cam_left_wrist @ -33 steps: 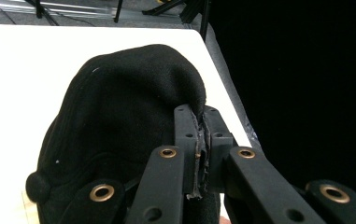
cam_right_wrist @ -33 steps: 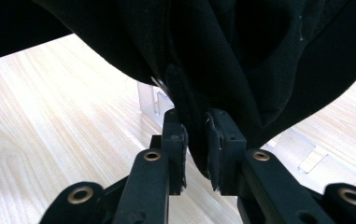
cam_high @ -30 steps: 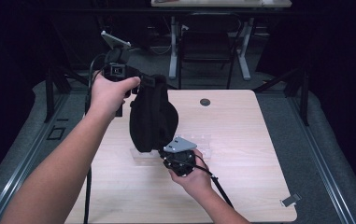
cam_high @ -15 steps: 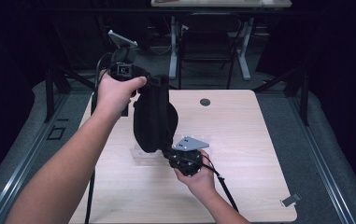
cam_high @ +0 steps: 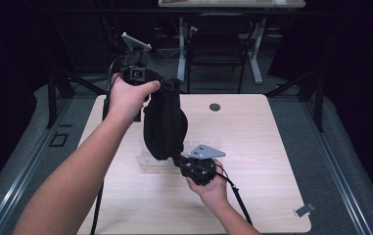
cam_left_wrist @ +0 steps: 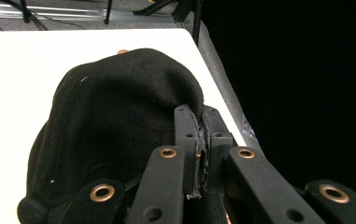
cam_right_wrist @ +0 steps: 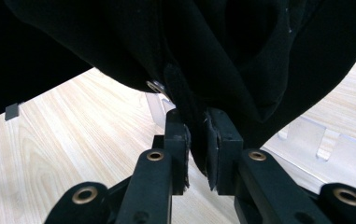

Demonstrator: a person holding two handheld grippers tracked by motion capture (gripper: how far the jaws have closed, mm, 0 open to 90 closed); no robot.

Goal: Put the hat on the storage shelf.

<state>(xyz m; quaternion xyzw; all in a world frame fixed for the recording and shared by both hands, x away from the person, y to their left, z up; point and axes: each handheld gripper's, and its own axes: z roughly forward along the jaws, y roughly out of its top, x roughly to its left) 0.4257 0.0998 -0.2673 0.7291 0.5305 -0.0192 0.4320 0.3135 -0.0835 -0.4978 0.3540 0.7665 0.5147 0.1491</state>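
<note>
A black cap (cam_high: 164,127) hangs over the table between my two grippers. Raised at the back left, my left gripper (cam_high: 167,85) is shut on the cap's upper edge. In the left gripper view the jaws (cam_left_wrist: 199,116) meet on the fabric, and the cap's crown (cam_left_wrist: 110,121) bulges beyond them. Lower down, near the table's middle, my right gripper (cam_high: 179,160) is shut on the cap's back strap. In the right gripper view that strap (cam_right_wrist: 180,88), with a small metal buckle (cam_right_wrist: 154,86), runs down between the pads of the right gripper (cam_right_wrist: 196,121).
A clear plastic stand (cam_high: 150,161) lies on the wooden table (cam_high: 252,147) under the cap. The tabletop has a round hole (cam_high: 215,106) at the back, and a small grey clip (cam_high: 304,210) lies at the front right corner. A chair and desk legs stand behind the table.
My right gripper has shifted a little to the right and down, keeping hold of the strap. The left gripper and the cap's top have edged slightly right.
</note>
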